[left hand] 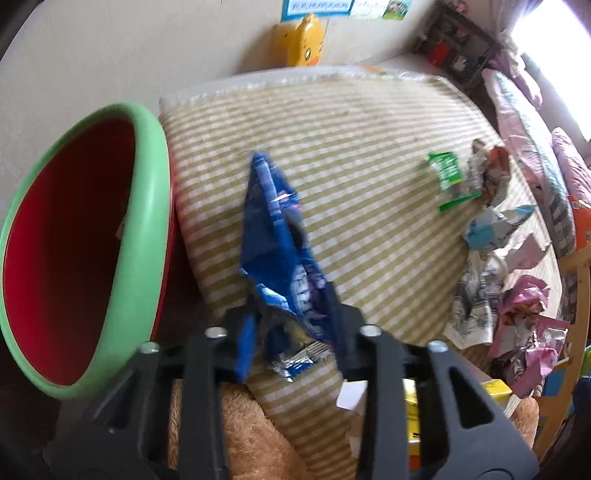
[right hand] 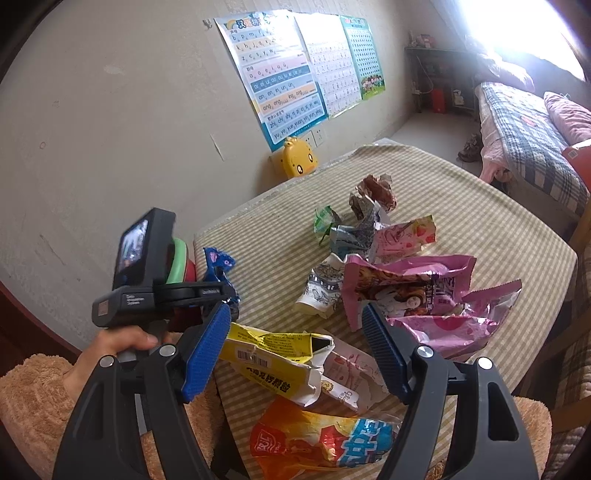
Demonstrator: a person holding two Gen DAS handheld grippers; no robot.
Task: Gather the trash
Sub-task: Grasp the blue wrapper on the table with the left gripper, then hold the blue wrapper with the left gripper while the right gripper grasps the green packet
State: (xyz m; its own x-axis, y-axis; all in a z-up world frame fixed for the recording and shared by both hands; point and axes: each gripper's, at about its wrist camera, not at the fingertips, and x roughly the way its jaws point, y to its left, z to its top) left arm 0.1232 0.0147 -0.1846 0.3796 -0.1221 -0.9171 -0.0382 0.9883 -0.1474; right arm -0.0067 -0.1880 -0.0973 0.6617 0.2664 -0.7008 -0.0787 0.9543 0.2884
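Your left hand-held gripper [left hand: 295, 325] gripped the blue wrapper [left hand: 277, 240] above the tabletop [left hand: 369, 129], beside the bin [left hand: 147, 206]. Your right hand-held gripper [right hand: 295, 350] stood open over a yellow carton [right hand: 273, 354]. You needed the wrapper fully over the rim before releasing.

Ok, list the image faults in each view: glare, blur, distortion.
Left wrist view: the blue wrapper in the left gripper is blurred, the window at upper right is blown out white, and the table edge bows from the fisheye. Right wrist view: sharper, the wall posters are readable, but the window glares and washes out the bed.
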